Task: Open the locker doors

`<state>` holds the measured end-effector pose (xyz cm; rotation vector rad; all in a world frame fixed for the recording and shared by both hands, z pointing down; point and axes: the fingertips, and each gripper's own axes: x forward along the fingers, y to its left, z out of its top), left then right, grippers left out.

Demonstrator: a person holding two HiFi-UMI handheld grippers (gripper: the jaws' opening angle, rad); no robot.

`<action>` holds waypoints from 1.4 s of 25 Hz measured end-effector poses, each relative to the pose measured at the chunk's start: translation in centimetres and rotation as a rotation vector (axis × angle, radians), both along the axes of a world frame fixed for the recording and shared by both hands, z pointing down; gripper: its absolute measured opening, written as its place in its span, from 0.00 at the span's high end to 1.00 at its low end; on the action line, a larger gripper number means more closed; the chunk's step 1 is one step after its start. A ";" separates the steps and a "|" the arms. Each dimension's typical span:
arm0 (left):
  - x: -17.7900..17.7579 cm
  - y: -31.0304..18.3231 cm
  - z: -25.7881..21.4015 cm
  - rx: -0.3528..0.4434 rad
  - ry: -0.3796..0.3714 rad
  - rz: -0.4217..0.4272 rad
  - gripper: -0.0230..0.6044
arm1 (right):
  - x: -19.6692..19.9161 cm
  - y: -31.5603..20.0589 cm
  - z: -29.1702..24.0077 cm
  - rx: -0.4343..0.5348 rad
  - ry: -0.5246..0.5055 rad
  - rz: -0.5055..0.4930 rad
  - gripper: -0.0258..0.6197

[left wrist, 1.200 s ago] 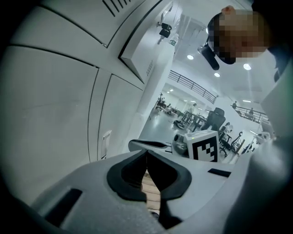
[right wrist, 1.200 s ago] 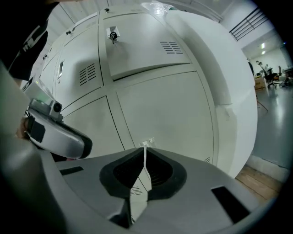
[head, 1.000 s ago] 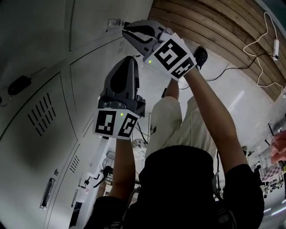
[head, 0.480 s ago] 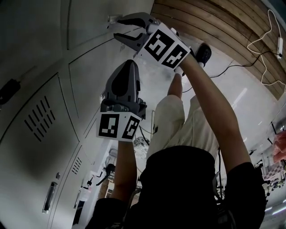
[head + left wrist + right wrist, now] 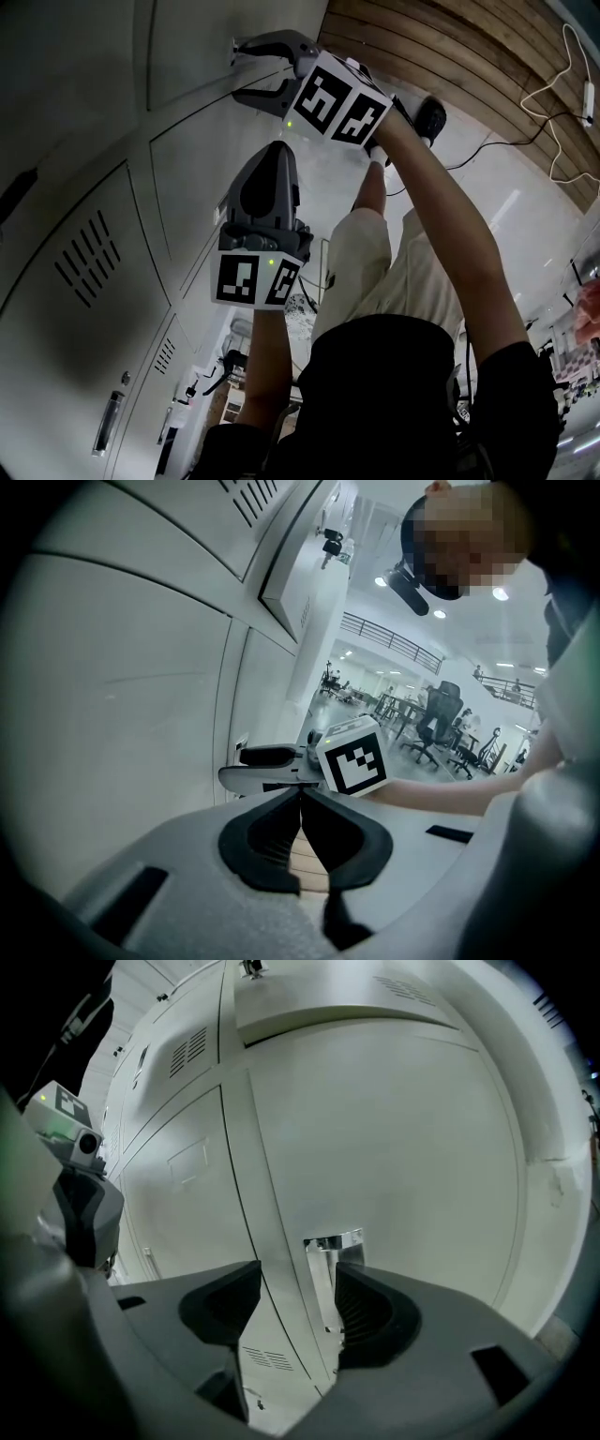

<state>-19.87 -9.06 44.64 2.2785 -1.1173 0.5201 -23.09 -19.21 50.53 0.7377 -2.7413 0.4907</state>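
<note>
Right gripper view: wide jaws at the locker handle

Finds the right gripper (image 5: 298, 1302) with jaws just opening to a wide spread. Metal handle (image 5: 330, 1255) between them, unclamped, close by the right-hand pad. Set at the edge of a grey locker door (image 5: 403, 1147) straight ahead. Left gripper (image 5: 302, 794) lower in head view, off the doors, jaws pressed together on nothing.
</note>
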 end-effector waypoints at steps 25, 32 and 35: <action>1.5 -0.3 -0.4 0.009 0.012 0.041 0.94 | 2.5 1.4 -0.4 -0.007 -0.006 0.055 0.63; 2.9 0.1 -0.5 0.008 0.014 0.082 0.94 | 4.3 1.6 -0.3 -0.014 -0.006 0.116 0.68; 3.5 0.3 -0.5 0.008 0.017 0.100 0.94 | 5.0 1.7 -0.2 -0.015 0.005 0.134 0.70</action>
